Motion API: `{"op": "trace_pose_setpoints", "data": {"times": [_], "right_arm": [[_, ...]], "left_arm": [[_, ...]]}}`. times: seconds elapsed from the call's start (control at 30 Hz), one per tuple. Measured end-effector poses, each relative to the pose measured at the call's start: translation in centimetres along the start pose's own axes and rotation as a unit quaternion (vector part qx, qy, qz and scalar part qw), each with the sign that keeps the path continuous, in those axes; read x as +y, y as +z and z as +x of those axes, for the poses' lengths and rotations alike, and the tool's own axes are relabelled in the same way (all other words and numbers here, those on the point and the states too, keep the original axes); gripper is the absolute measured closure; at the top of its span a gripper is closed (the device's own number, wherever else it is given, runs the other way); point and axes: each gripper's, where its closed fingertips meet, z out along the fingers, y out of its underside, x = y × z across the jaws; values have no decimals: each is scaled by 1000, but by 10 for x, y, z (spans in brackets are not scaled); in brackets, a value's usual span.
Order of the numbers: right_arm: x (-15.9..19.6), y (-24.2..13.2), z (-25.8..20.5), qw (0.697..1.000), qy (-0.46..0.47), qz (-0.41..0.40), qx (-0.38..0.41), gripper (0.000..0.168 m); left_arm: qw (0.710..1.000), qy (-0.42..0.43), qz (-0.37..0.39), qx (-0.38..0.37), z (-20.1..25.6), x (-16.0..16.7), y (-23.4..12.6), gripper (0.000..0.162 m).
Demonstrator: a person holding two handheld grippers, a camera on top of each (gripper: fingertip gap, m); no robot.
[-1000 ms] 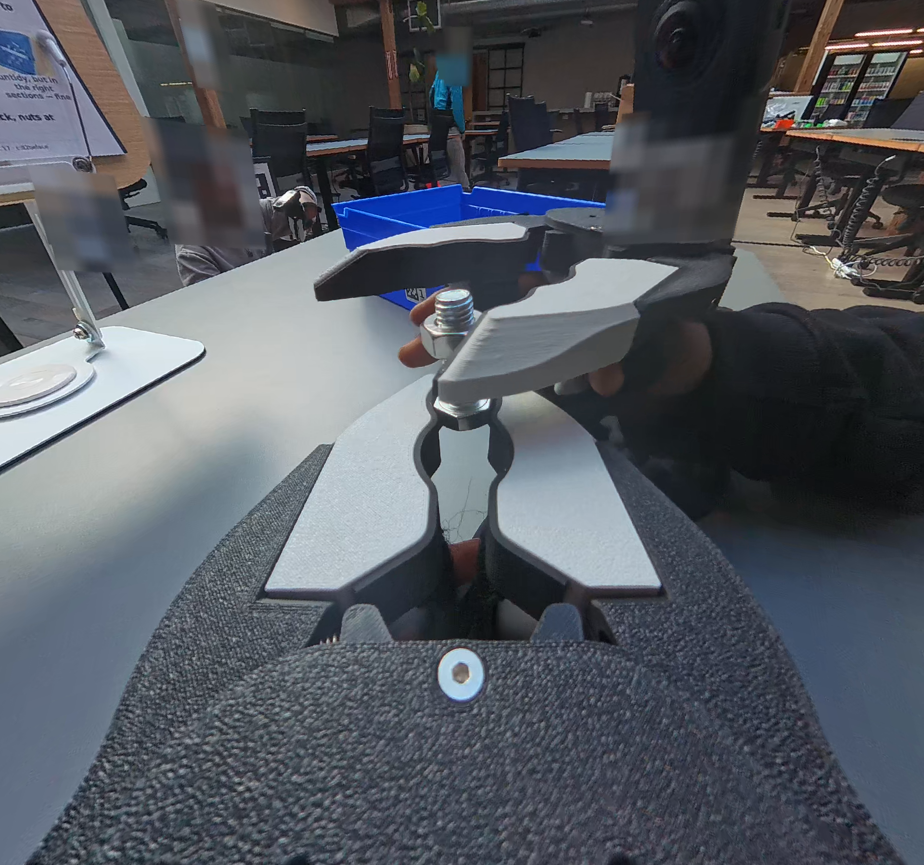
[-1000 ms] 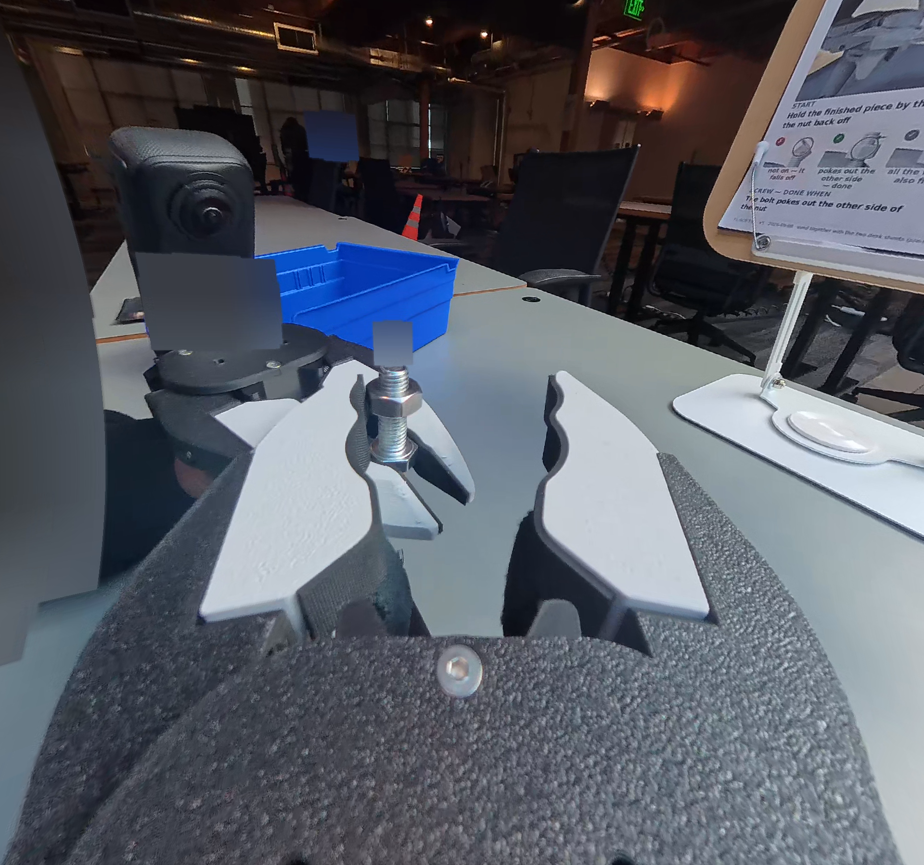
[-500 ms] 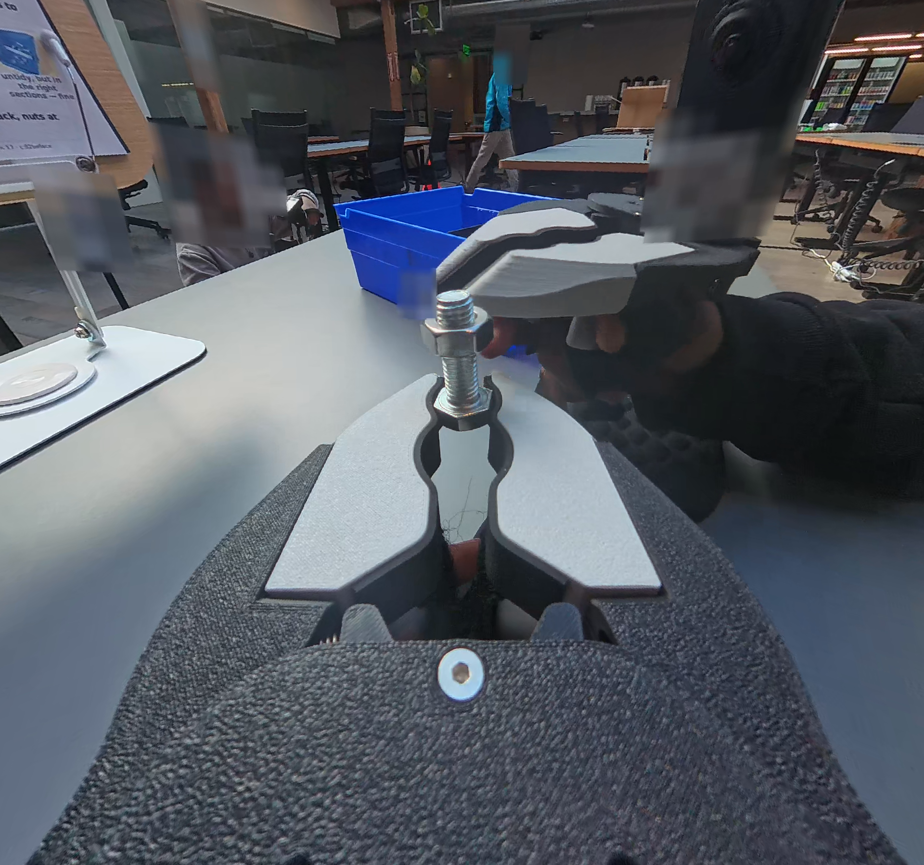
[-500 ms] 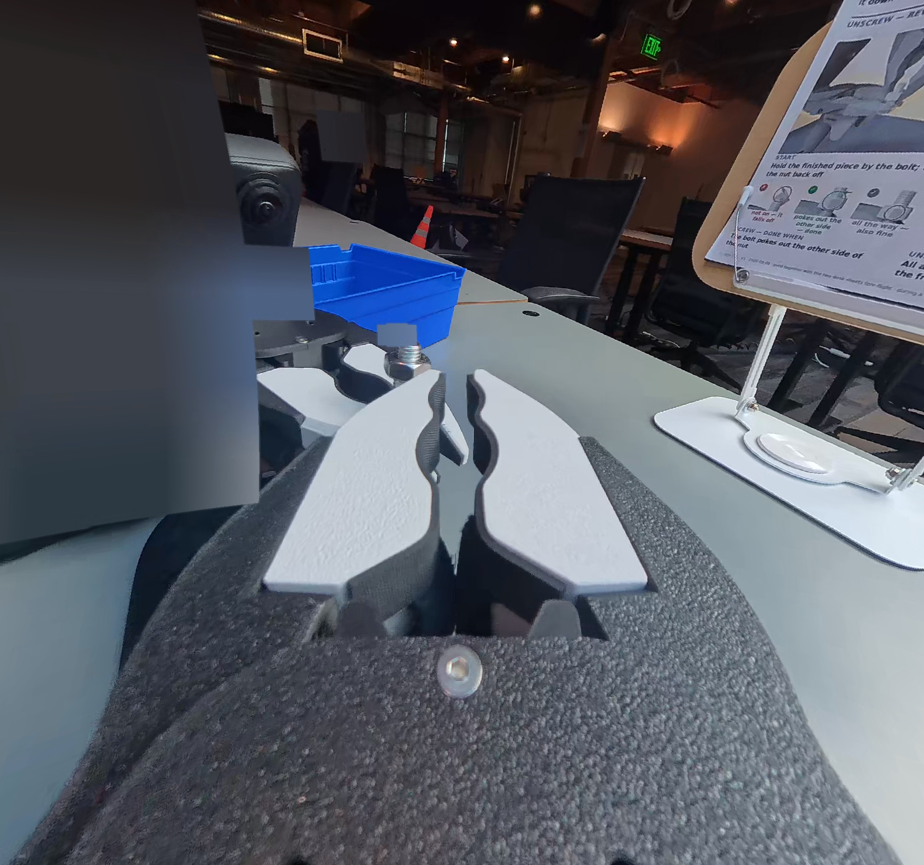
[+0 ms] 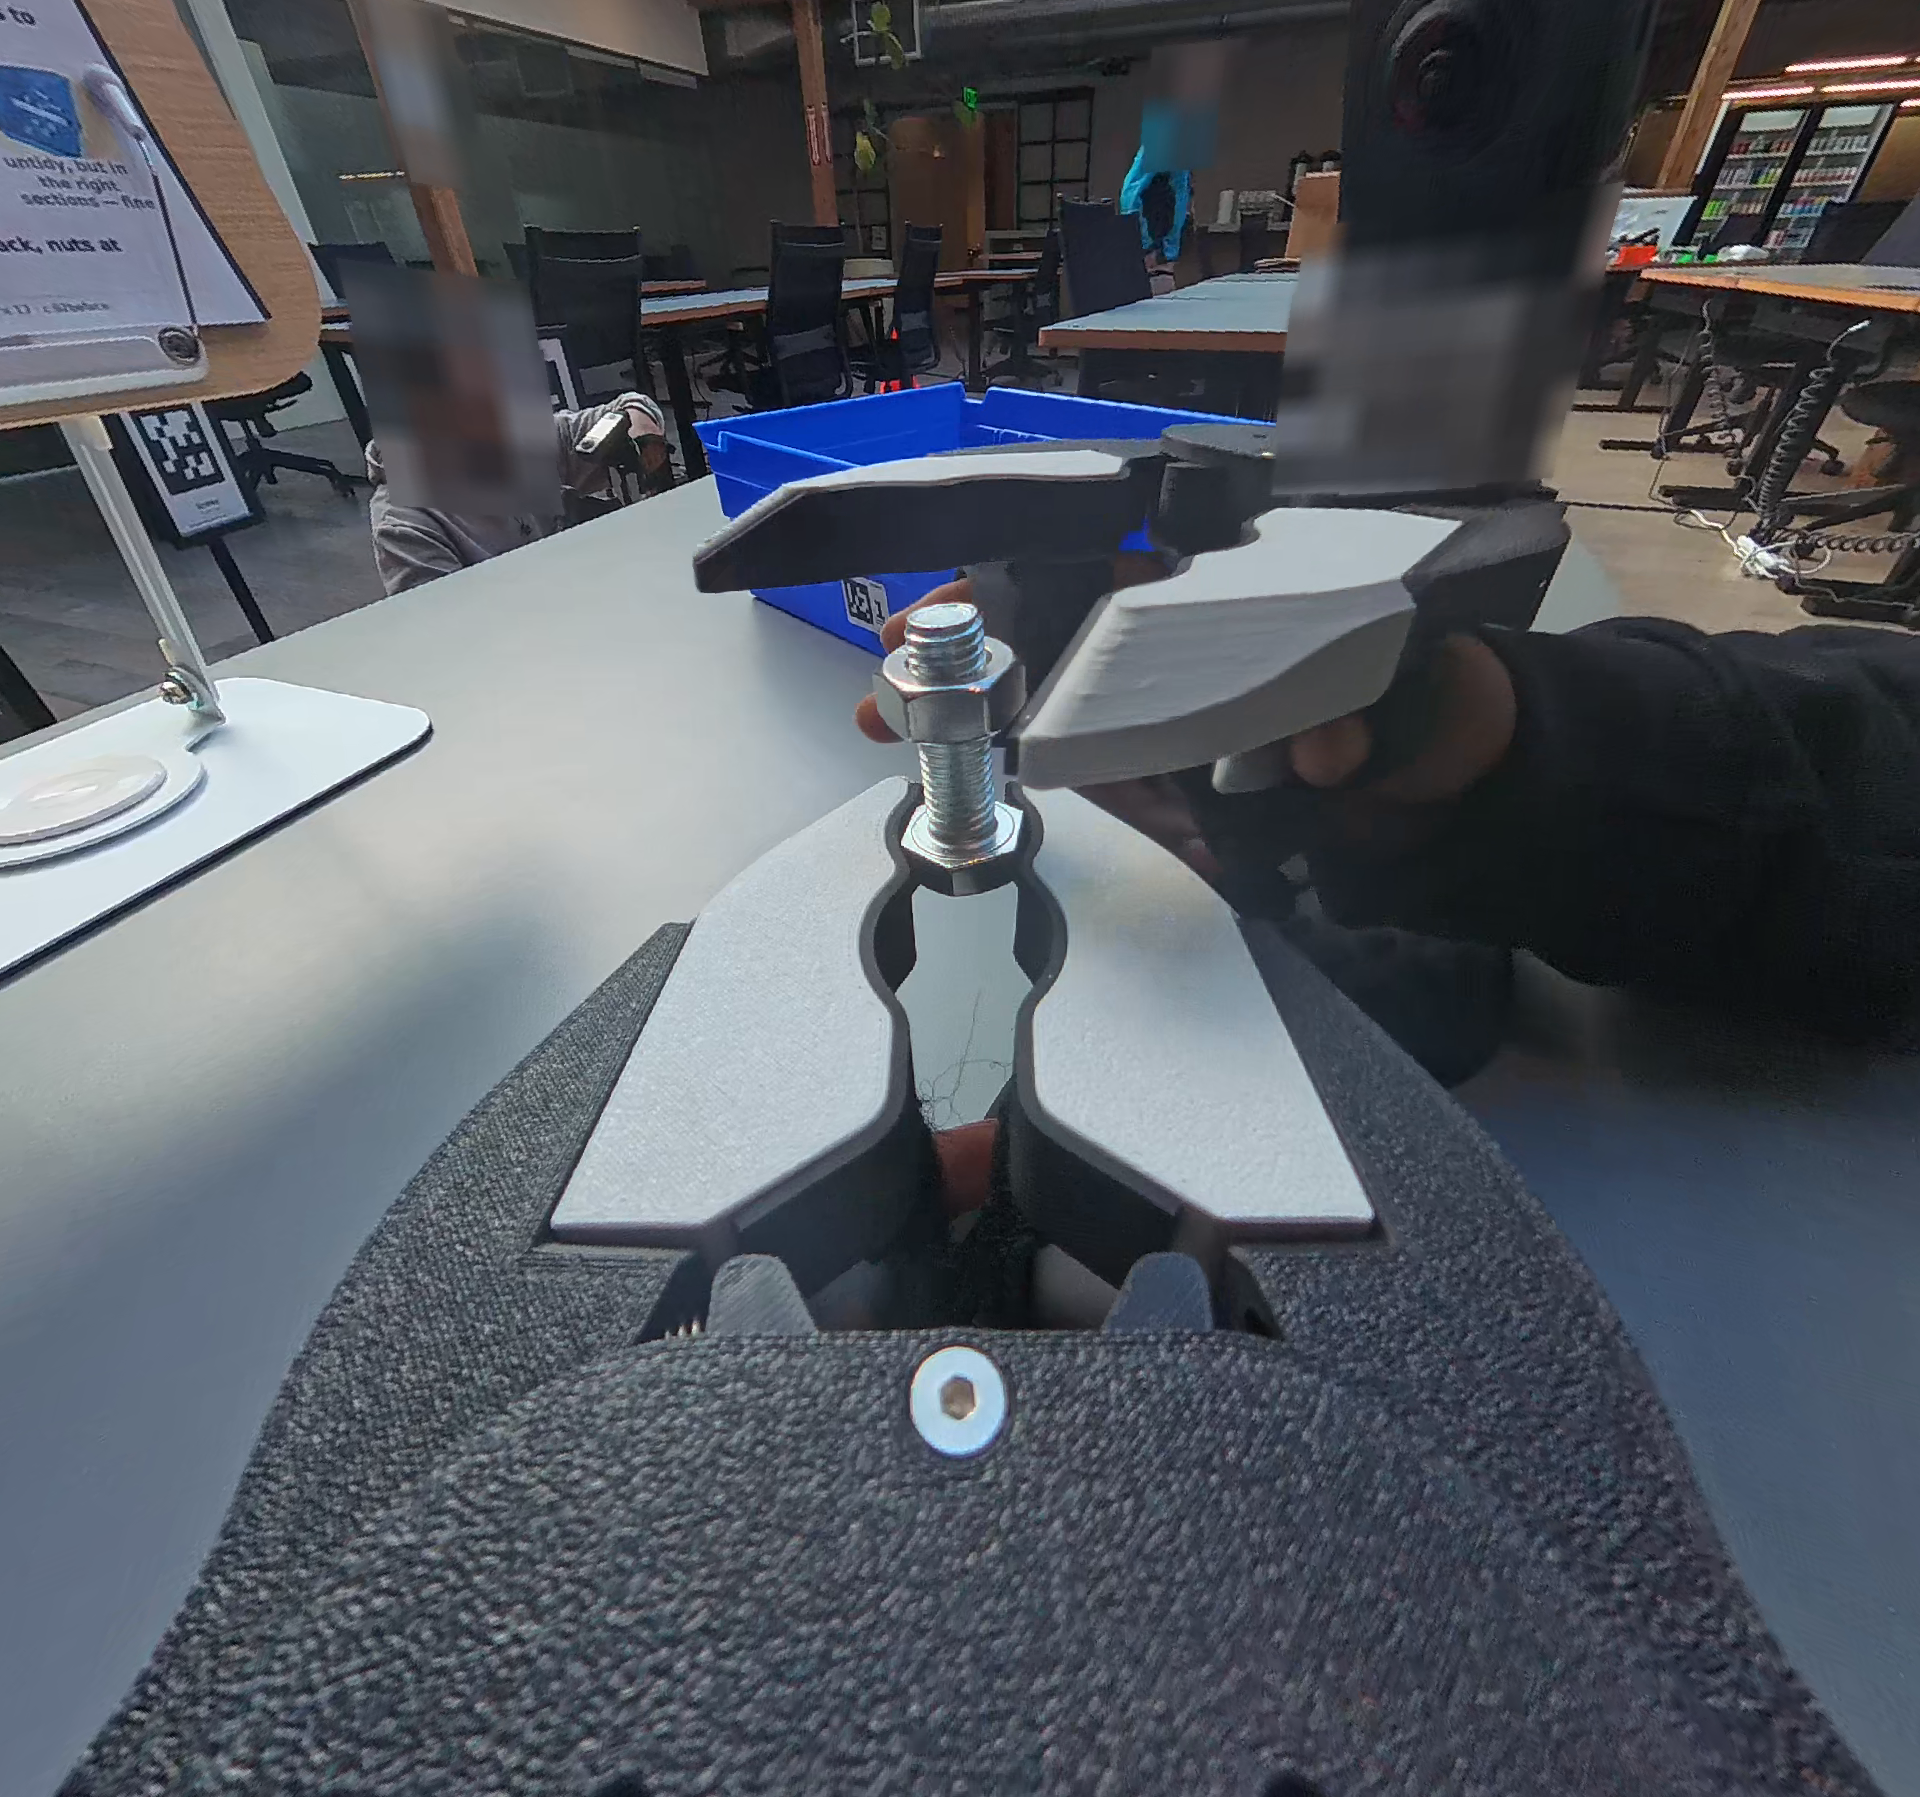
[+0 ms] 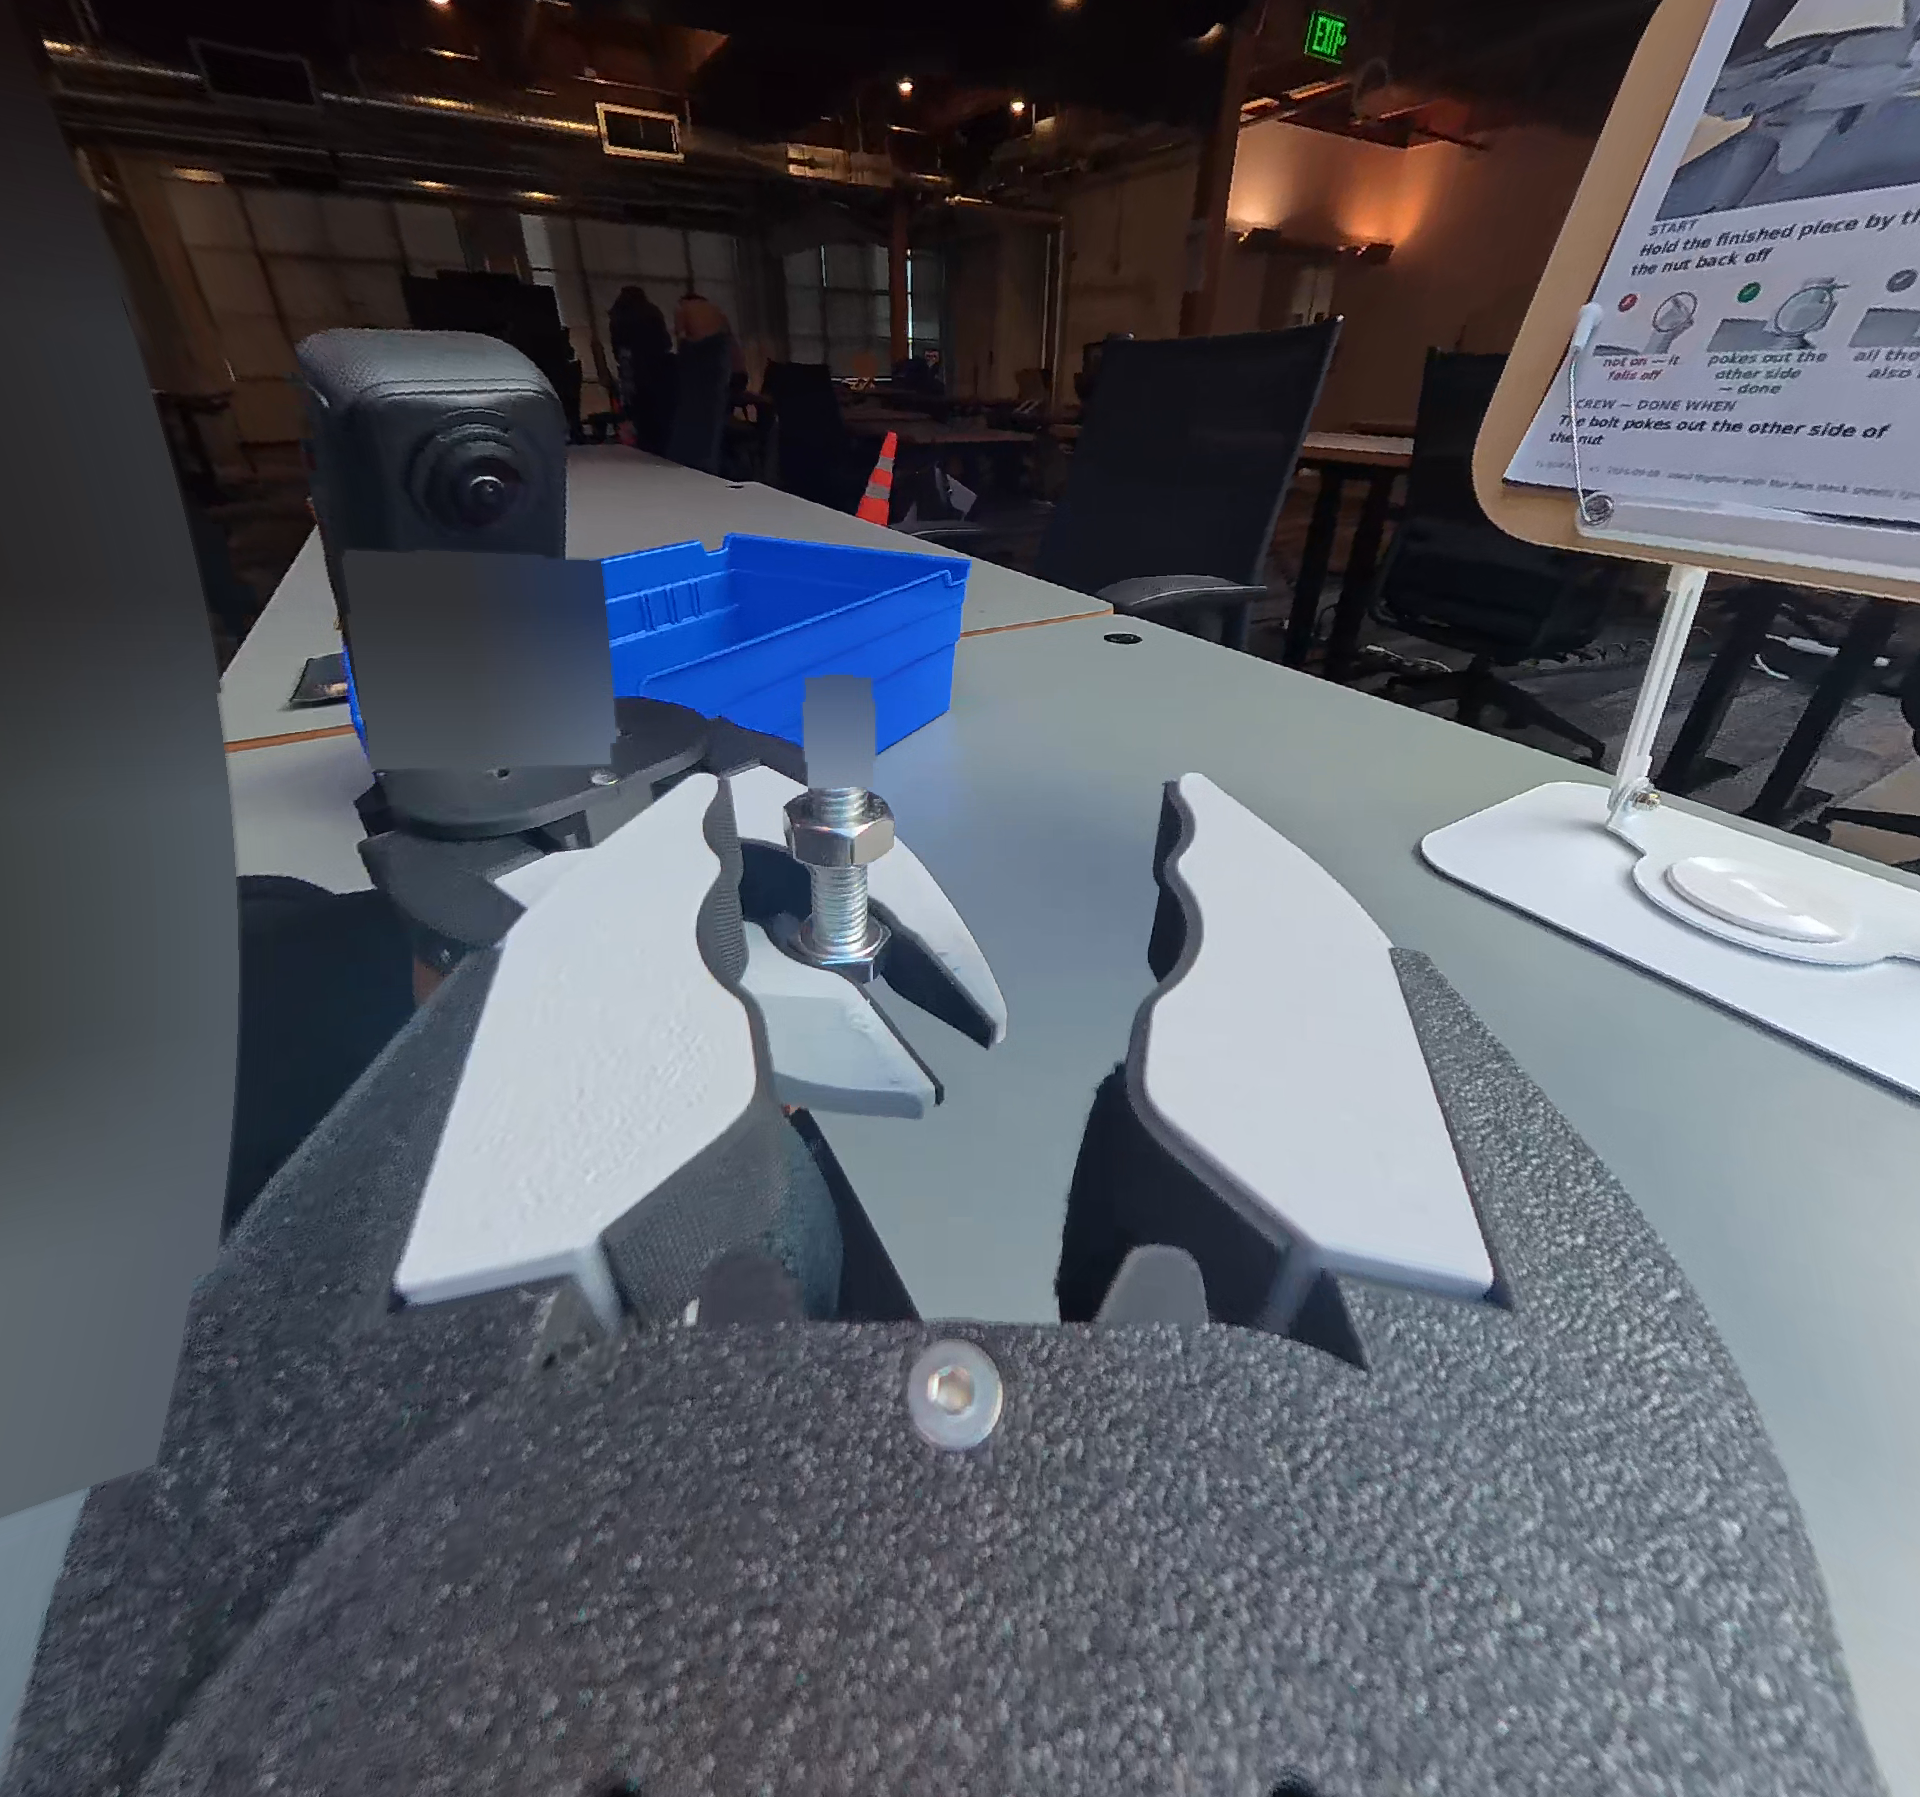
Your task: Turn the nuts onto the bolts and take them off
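Bolt (image 5: 958, 791) stands upright above the table (image 5: 520, 708), its head clenched in the left gripper (image 5: 961, 854) so the nut (image 5: 948, 698) near its top is free to turn; the right gripper (image 6: 940, 926) gapes wide around it, gripping nothing; only the right wrist view shows that gap; the left shows the blue bin (image 5: 831, 459) beyond.

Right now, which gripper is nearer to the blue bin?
Right. The right gripper, open around the nut, reaches in just in front of the blue bin; the left gripper, clamping the bolt's head, sits farther back.
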Motion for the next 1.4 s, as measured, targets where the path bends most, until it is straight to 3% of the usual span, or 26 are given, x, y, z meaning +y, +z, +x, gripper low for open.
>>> {"op": "trace_pose_setpoints", "data": {"times": [0.23,0.67,0.73,0.83,0.9,1.0,1.17,1.27,1.4], "right_arm": [[5,14,2,1000,-13,-15,18,96],[0,-16,4,999,-40,-2,14,113],[0,-20,3,999,-47,-1,11,124],[-3,-23,6,998,-62,6,14,155],[-4,-25,7,997,-70,7,17,161],[-8,-26,6,998,-66,15,13,157],[-7,-16,-1,999,-29,14,-7,105],[-4,-6,-2,1000,-21,10,-1,95],[-1,8,1,1000,-15,2,17,93]], "left_arm": [[1000,0,0,1,0,0,0,148],[1000,-3,1,0,-1,0,0,148],[1000,-4,2,-1,-1,-1,0,148],[1000,-3,2,0,-1,-1,0,148],[1000,-3,1,0,-1,0,0,148],[1000,-4,3,0,-1,-1,0,148],[1000,-2,2,-1,-1,-1,0,148],[1000,-1,2,-1,-1,-1,0,148],[1000,1,1,-1,0,-1,0,148]]}}
